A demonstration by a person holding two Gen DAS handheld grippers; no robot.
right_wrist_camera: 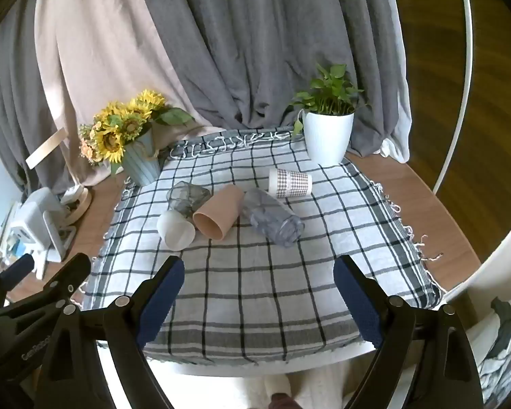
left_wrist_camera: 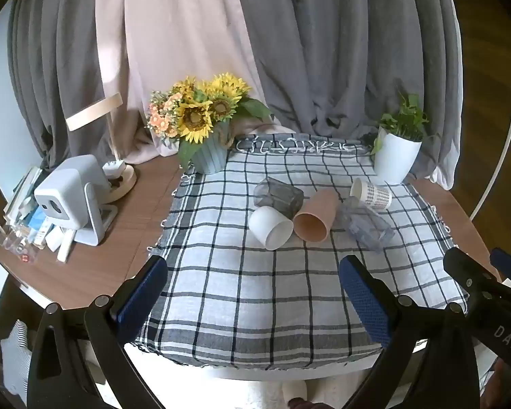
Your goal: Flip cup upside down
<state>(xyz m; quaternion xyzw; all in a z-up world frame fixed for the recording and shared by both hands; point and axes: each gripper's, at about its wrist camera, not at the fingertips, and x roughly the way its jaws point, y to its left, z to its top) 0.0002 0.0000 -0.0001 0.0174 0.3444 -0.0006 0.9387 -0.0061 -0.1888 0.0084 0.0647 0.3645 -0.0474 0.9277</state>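
Five cups, among them a white plastic cup (left_wrist_camera: 271, 226) and a tan plastic cup (left_wrist_camera: 315, 220), lie sideways on the checked cloth (left_wrist_camera: 255, 289); none inverted. Left tool (left_wrist_camera: 253, 298) and right tool (right_wrist_camera: 259, 298) both spread, empty, well short of them. Task unstarted.

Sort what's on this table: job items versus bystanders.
Job: white cup, peach cup, smoky glass, clear tumbler, houndstooth paper cup, all on their sides.
Bystanders: sunflower pot, potted plant, projector.

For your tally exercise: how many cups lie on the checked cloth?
5, all on their sides: white cup, grey glass, pink cup, clear tumbler, patterned paper cup apart, nearest the plant.
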